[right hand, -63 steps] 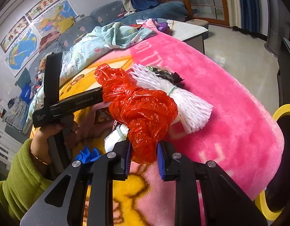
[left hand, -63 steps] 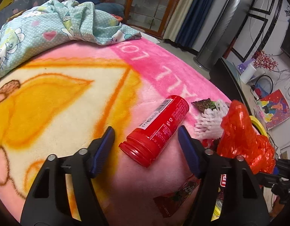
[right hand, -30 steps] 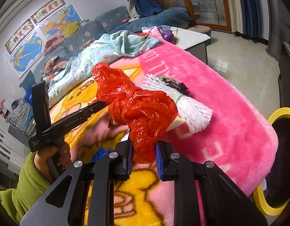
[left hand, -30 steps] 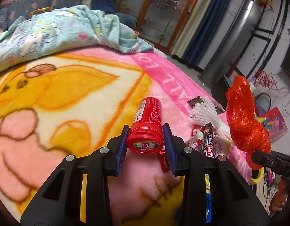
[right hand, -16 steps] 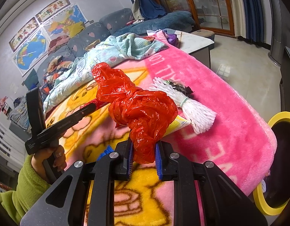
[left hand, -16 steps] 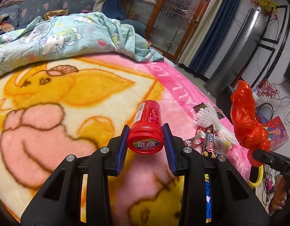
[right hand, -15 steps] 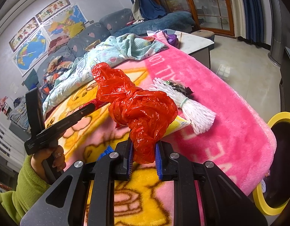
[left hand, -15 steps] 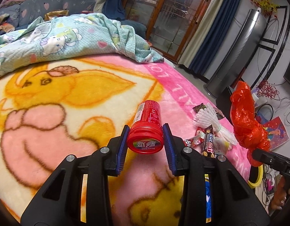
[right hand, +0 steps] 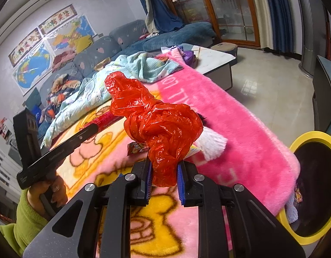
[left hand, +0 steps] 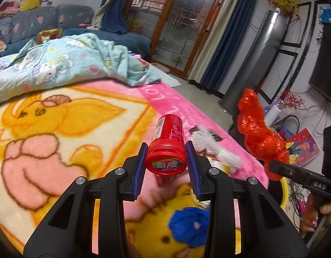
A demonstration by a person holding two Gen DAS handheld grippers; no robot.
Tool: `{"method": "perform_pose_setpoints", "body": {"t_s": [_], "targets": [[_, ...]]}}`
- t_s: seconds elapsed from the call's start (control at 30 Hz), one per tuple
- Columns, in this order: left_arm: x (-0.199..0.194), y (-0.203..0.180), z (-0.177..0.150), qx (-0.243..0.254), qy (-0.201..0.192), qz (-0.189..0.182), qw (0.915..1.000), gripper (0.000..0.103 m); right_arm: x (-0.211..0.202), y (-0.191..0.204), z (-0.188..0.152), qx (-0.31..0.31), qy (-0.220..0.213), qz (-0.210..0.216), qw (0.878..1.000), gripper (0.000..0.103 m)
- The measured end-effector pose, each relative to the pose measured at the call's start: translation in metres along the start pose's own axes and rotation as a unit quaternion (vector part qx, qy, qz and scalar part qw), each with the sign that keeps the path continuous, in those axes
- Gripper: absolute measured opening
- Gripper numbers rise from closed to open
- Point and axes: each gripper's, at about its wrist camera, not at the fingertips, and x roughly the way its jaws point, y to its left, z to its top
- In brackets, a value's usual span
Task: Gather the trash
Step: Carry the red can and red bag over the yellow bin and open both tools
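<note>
My left gripper (left hand: 165, 161) is shut on a red cylindrical canister (left hand: 168, 142), gripped at its lid end and held off the blanket. My right gripper (right hand: 164, 172) is shut on a knotted red plastic bag (right hand: 156, 124), which sticks up above the pads; the same bag (left hand: 259, 133) shows at the right of the left wrist view. A white foam net sleeve (left hand: 210, 148) lies on the pink blanket (right hand: 240, 133) with wrappers around it, and a crumpled blue scrap (left hand: 190, 223) lies nearer. A yellow-rimmed bin (right hand: 316, 185) stands beside the bed at the right.
A light blue cartoon quilt (left hand: 57, 64) is heaped at the far side of the bed. A small red wrapper (right hand: 136, 147) lies on the blanket. A hand in a green sleeve (right hand: 25, 219) holds the left gripper. Tiled floor, a low table and glass doors lie beyond.
Both grippers have risen off the blanket with their loads. The canister, which lay loose between open left jaws at first, is now clamped and lifted; the bed looks farther below.
</note>
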Motion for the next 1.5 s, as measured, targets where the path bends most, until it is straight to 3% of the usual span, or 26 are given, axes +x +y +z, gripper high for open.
{"method": "perform_pose_setpoints", "body": {"t_s": [0.83, 1.5], "targets": [[0.000, -0.102, -0.011, 0.073, 0.007, -0.078, 0.9943, 0.028, -0.065, -0.061, -0.003, 0.052, -0.064, -0.041, 0.996, 0.018], [0.016, -0.190, -0.038, 0.158, 0.024, -0.133, 0.9781, 0.028, -0.105, -0.128, -0.030, 0.111, -0.107, -0.115, 0.981, 0.018]]}}
